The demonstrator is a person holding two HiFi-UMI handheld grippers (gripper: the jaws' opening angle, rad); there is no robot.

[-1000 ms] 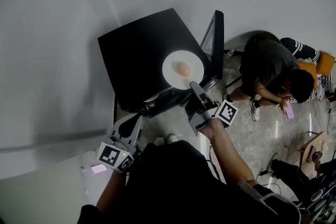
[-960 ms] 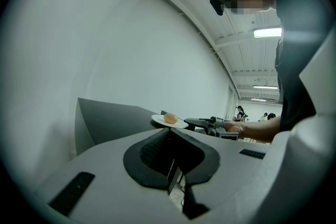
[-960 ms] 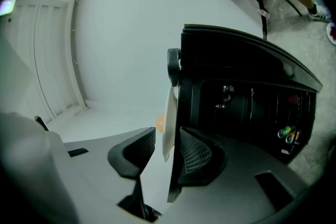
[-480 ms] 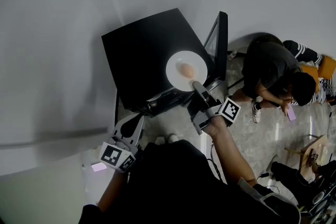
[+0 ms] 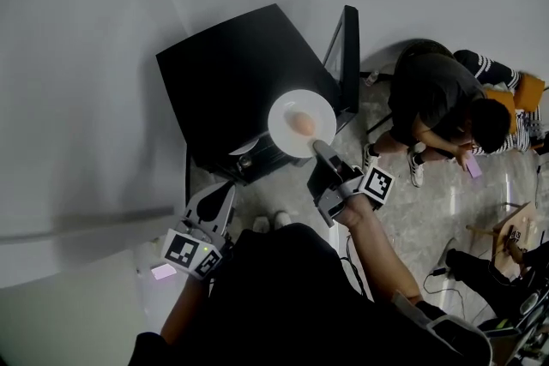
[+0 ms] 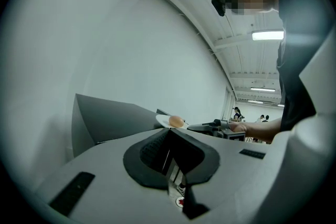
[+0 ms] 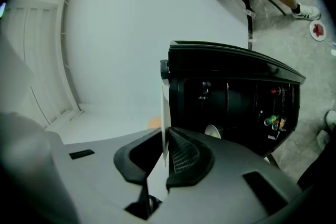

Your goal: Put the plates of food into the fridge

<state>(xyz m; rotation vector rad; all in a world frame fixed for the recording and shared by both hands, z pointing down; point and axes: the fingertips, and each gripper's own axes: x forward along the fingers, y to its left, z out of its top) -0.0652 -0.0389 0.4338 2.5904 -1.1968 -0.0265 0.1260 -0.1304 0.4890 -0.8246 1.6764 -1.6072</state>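
A: Which step was in hand?

B: The pick-up. The right gripper (image 5: 319, 148) had just been closing its jaws, and the rim of the round white ceramic plate (image 5: 283, 131) stood between them. In the right gripper view the pads were pinched on that thin edge. So the plate was grasped but not yet stowed.

A: And where was it?

B: At the front edge of the top of the small black box-shaped fridge (image 5: 232, 73), partly over the top and partly out past it. The rounded orange-pink piece of food (image 5: 301, 123) sat near its middle. I could not tell whether the plate rested on the top or hung just clear.

A: The other tong?

B: The left gripper (image 5: 215, 195) was clenched on nothing, jaws together. It was held low near the fridge's front left corner, well apart from the plate.

A: Was the fridge ready?

B: Its black hinged door (image 5: 348, 56) stood swung open at the right. The right gripper view looked into the dark interior, where what looked like another white plate (image 7: 212, 131) already lay inside.

A: So what did the next move call for?

B: As I judged it, the plate had to be drawn clear of the top and lowered to the opening. It needed to stay level, since it was held by one edge only and the food lay loose on it. Then it could slide onto a free shelf without knocking the door or the plate inside, and only then be let go.
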